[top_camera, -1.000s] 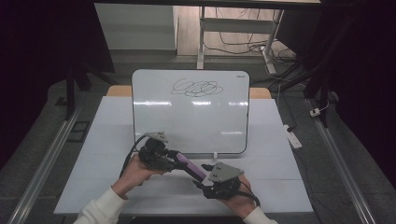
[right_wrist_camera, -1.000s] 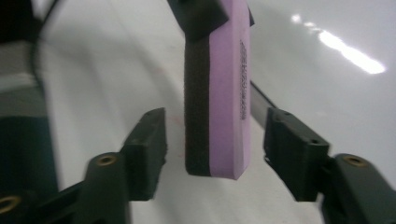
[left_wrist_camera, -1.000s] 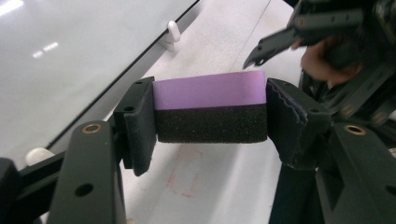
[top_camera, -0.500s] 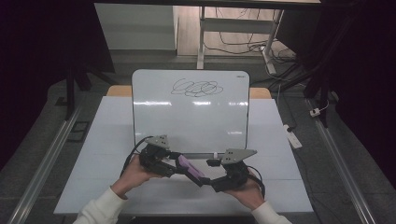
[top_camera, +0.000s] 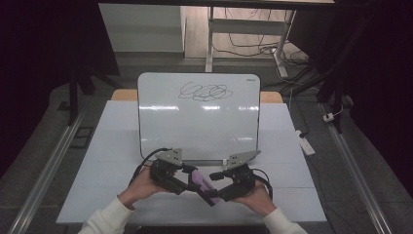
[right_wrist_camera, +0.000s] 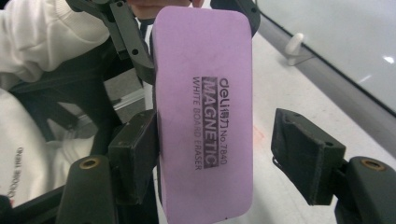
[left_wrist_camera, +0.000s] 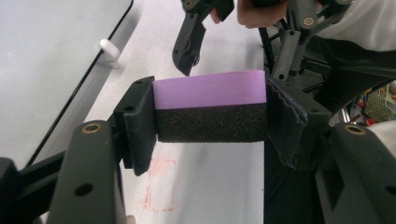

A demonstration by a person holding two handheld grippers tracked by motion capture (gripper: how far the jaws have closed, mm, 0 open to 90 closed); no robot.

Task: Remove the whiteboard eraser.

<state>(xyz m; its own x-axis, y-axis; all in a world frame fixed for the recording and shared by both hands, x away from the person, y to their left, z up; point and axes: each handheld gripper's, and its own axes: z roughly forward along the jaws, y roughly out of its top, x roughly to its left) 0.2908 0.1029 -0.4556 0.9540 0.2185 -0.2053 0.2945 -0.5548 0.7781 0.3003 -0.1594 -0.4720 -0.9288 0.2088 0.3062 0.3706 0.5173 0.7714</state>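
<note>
- Eraser [top_camera: 202, 183]: one purple whiteboard eraser with black felt, held above the bench [top_camera: 122, 161] between both grippers.
- Left gripper [top_camera: 187, 179]: fingers [left_wrist_camera: 137, 123] clenched on the eraser's two ends.
- Right gripper [top_camera: 214, 187]: fingers [right_wrist_camera: 306, 158] released; jaws have just been opening, eraser between them, one pad apart.
- Whiteboard [top_camera: 198, 117]: one, upright behind, bearing one black scribble [top_camera: 204, 91].

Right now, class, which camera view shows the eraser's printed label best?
The right gripper view: the purple eraser faces the camera, its label readable. The left gripper view shows its purple and black edge, clamped between that gripper's fingers. The high view shows a small purple patch.
</note>
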